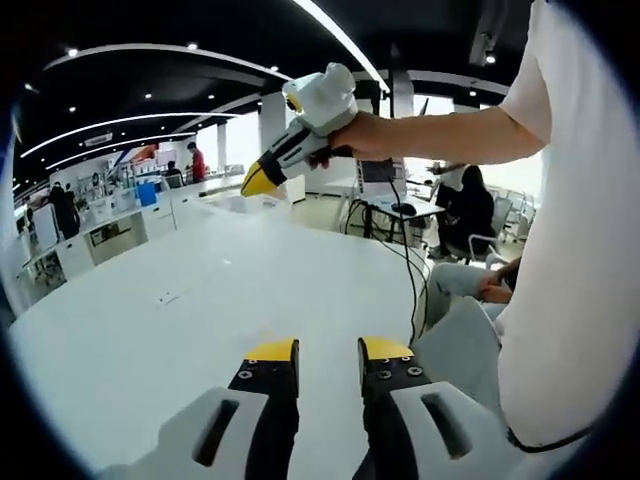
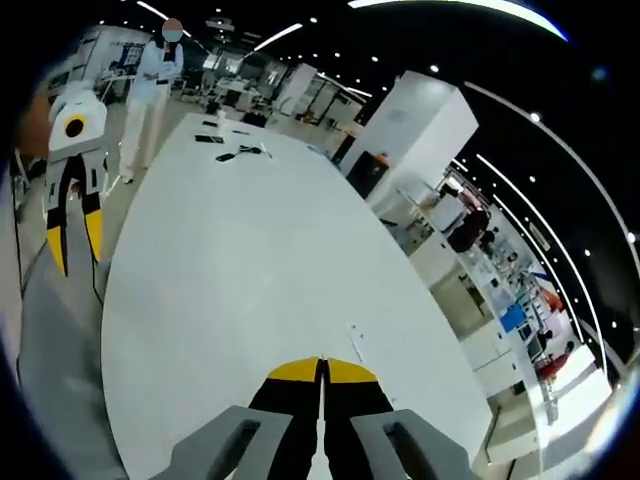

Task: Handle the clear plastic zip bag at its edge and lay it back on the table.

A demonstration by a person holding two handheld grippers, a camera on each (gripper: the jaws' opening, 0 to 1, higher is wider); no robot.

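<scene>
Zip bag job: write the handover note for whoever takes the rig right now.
Left tool: open, empty, above the table.
Right tool: shut, nothing in it, raised over the table.
Bag: likely the small flat clear thing lying on the table ahead of the right tool; too small to be sure.
Done or left: neither tool holds it; whether it has been handled cannot be told.

My left view looks low along the white table; my right looks down its length from above; both share it.
</scene>
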